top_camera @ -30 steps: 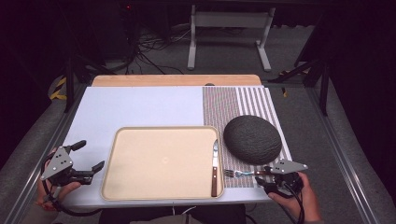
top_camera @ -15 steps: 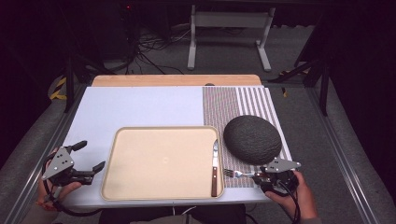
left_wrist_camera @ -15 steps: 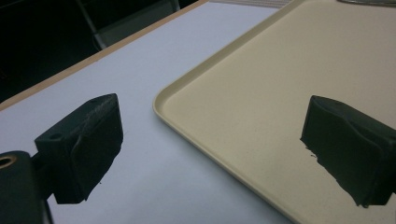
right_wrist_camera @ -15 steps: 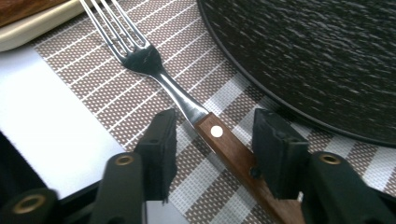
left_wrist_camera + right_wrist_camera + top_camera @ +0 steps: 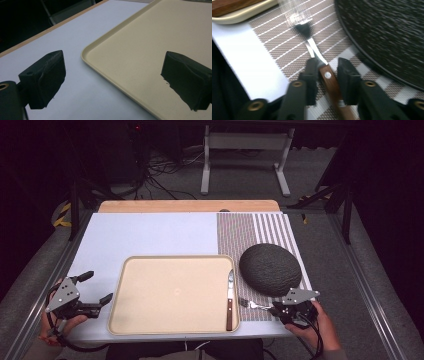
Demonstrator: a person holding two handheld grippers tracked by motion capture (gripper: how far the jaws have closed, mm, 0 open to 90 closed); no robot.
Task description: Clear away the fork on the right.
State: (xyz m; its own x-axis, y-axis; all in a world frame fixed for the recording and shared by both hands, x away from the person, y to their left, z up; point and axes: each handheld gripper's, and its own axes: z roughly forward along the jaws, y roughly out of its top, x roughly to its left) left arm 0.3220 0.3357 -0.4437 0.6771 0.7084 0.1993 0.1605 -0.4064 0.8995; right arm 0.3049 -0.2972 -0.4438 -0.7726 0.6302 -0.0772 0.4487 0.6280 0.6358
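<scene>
Right gripper view shows the right gripper (image 5: 327, 72) with its jaws just closing around the fork (image 5: 329, 80); the left pad touches its brown wooden handle, a gap remains on the other side. Since the earlier high view that hand has barely shifted, low at right. Steel tines lie on the striped woven placemat (image 5: 250, 227), beside the dark rough dome (image 5: 270, 268). Left gripper (image 5: 112, 75) hovers spread wide over the smooth beige tray (image 5: 140, 50) corner.

Three cameras: one fixed overhead, one riding on each handheld gripper.

The high view looks forward and down from the person's side onto the whole table (image 5: 150, 235). The left gripper view sits low and close, facing the beige tray (image 5: 150, 45) corner. The right gripper view looks closely along the striped mat (image 5: 287, 50). Tray (image 5: 175, 295) and mat (image 5: 260, 227) appear in the high view too.
</scene>
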